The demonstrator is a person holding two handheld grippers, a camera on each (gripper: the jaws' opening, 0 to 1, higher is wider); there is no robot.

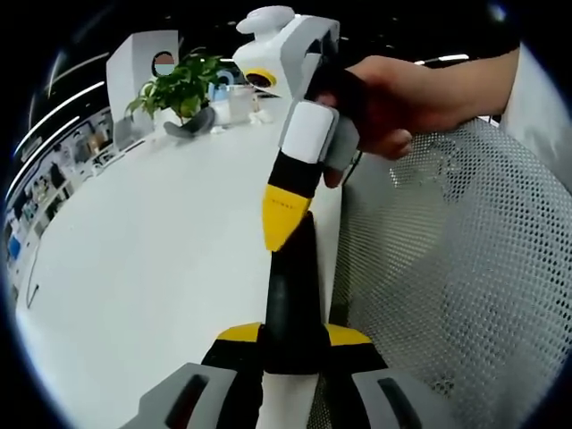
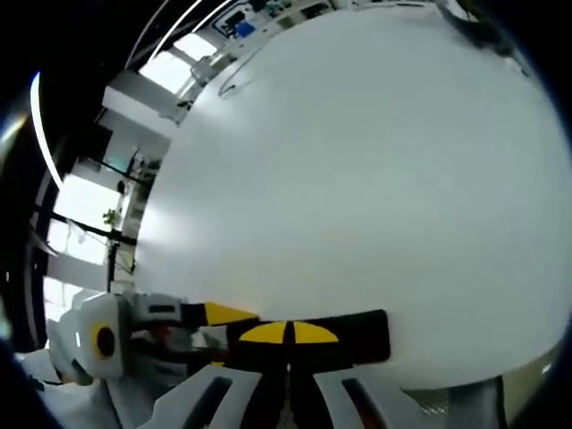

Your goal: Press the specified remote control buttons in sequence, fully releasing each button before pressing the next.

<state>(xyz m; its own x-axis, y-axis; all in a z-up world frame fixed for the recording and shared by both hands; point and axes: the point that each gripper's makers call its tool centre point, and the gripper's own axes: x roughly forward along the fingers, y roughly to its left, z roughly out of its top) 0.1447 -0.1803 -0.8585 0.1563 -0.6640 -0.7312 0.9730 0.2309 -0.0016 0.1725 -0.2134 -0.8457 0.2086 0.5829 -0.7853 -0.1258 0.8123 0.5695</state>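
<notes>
In the left gripper view the left tongs [image 1: 290, 344] rise from the bottom edge with their yellow-tipped jaws pinching the near end of a black remote control [image 1: 291, 299], which stands up along the jaws over the edge of the white bench [image 1: 161, 250]. The right tongs [image 1: 288, 207] come down from the upper right, jaws pressed together into one yellow tip that rests on the far end of the remote control. A person's hand [image 1: 389, 103] wraps the grip of that tool from the right, wrist and pale sleeve trailing off to the picture's right edge. A white mesh chair back [image 1: 456, 268] lies to the right, and a potted plant [image 1: 179, 85] stands at the bench's far end.

In the right gripper view the right tongs [image 2: 288, 334] are closed, yellow pads meeting over the remote control [image 2: 357, 335], which lies crosswise at the bench [image 2: 357, 179] edge. The left tongs [image 2: 223, 315] reach in from the left, touching the remote's left end.
</notes>
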